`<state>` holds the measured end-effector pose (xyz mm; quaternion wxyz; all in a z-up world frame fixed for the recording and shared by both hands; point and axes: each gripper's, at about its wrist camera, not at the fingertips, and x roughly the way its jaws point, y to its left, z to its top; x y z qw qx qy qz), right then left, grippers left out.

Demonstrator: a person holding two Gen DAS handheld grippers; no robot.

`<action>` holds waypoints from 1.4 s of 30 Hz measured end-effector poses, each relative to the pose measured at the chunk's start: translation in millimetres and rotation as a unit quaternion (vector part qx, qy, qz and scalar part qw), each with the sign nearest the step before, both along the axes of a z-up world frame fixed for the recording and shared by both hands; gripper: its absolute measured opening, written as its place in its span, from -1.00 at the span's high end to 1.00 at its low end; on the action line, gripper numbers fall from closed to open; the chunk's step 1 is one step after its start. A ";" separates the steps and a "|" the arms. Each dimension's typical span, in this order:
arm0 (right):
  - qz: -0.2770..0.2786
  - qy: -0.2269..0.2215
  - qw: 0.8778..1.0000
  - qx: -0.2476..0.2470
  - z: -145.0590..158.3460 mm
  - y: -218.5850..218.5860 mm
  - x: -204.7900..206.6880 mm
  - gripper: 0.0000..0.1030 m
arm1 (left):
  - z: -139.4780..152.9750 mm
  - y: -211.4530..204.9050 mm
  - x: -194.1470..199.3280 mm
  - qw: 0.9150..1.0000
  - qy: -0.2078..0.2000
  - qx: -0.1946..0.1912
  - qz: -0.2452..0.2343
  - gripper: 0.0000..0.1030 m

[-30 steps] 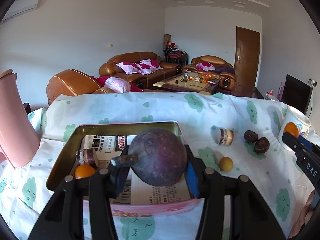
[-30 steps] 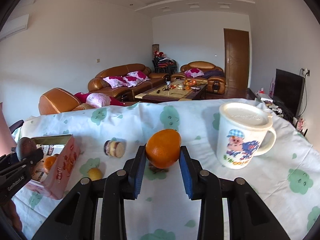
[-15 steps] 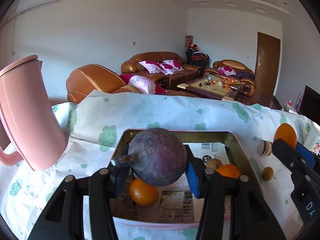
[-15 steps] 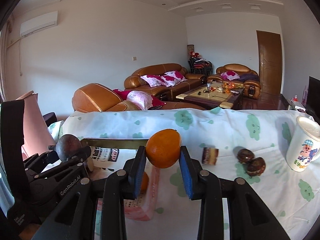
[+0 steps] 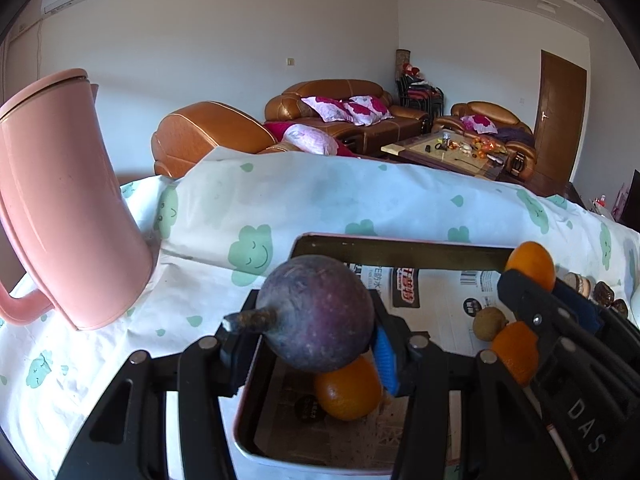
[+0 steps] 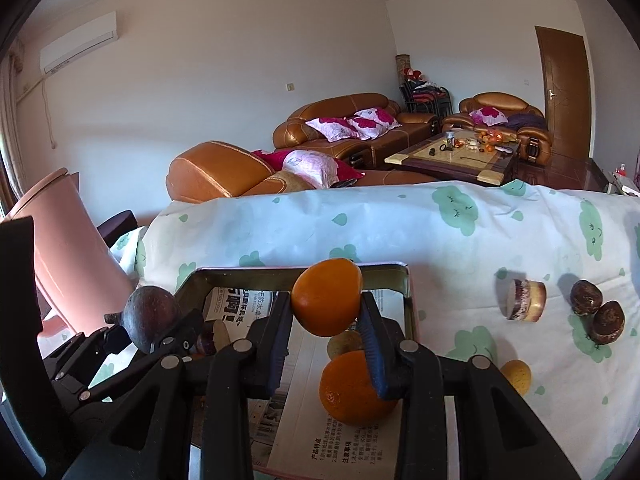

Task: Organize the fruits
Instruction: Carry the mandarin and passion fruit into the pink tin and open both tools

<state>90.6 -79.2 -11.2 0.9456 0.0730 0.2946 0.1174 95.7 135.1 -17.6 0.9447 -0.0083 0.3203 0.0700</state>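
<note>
My left gripper [image 5: 312, 332] is shut on a dark purple round fruit [image 5: 316, 314] whose stub stem points left. It hangs over the near left part of a newspaper-lined metal tin [image 5: 400, 248]. An orange [image 5: 346, 392] lies in the tin just beneath it. My right gripper [image 6: 325, 320] is shut on another orange [image 6: 326, 296] above the middle of the tin [image 6: 384, 270]. Below it lie one more orange [image 6: 352, 388] and a small brownish fruit [image 6: 344, 344]. In the right wrist view the left gripper [image 6: 160, 328] and its purple fruit [image 6: 150, 318] sit at the tin's left edge.
A tall pink jug [image 5: 60, 200] stands left of the tin. Right of the tin, on the cloud-print cloth, lie a small jar [image 6: 524, 300] on its side, two dark brown fruits [image 6: 586, 297] and a small yellow fruit [image 6: 516, 376]. Sofas stand beyond the table.
Both grippers have swung left with their fruits. The right gripper, earlier over bare cloth by the white mug, now hangs over the tin. The left gripper has shifted toward the tin's left side.
</note>
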 end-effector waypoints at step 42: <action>-0.022 -0.056 0.998 0.022 7.3 -37.8 -42.7 0.16 | 8.3 -24.5 -13.9 0.998 -0.035 0.044 -0.023 -1.00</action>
